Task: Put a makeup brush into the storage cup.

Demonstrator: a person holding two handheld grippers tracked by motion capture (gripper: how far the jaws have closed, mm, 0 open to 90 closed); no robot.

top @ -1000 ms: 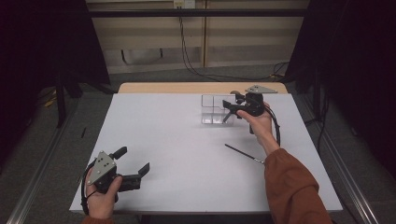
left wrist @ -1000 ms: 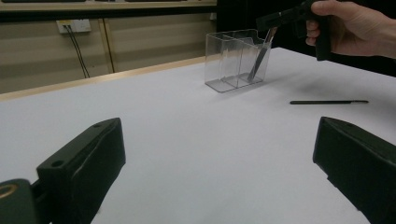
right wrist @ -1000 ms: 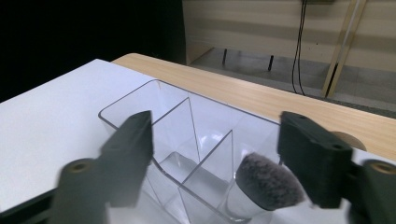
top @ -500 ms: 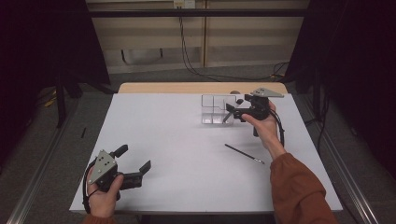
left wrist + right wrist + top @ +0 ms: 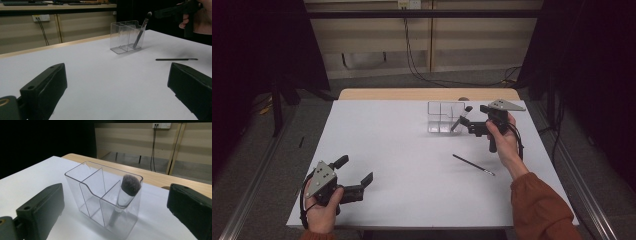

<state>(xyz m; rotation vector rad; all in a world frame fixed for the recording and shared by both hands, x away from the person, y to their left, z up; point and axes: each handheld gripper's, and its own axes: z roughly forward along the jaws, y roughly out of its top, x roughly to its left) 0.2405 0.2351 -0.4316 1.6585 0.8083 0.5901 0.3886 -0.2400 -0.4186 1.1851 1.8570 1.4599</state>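
A clear plastic organizer [image 5: 442, 120] with several compartments stands at the far right of the white table [image 5: 412, 150]. A makeup brush [image 5: 460, 119] leans in its right compartment, bristles up [image 5: 130, 185]. My right gripper [image 5: 475, 120] hovers just right of the organizer [image 5: 100, 192], open. Its jaws have just been opening and nothing is between them. A thin black brush [image 5: 473, 164] lies flat on the table nearer to me [image 5: 176, 59]. My left gripper [image 5: 354, 171] rests open and empty at the near left corner, facing the organizer [image 5: 126, 36].
The table's wooden far edge [image 5: 427, 94] runs just behind the organizer. Cables [image 5: 412, 50] hang down the wall beyond. A metal rail [image 5: 257, 190] lines the floor on the left of the table.
The right gripper has drawn back to the right, away from the organizer, with its jaws spread wider. The makeup brush stays leaning in the compartment. The left gripper has not moved.
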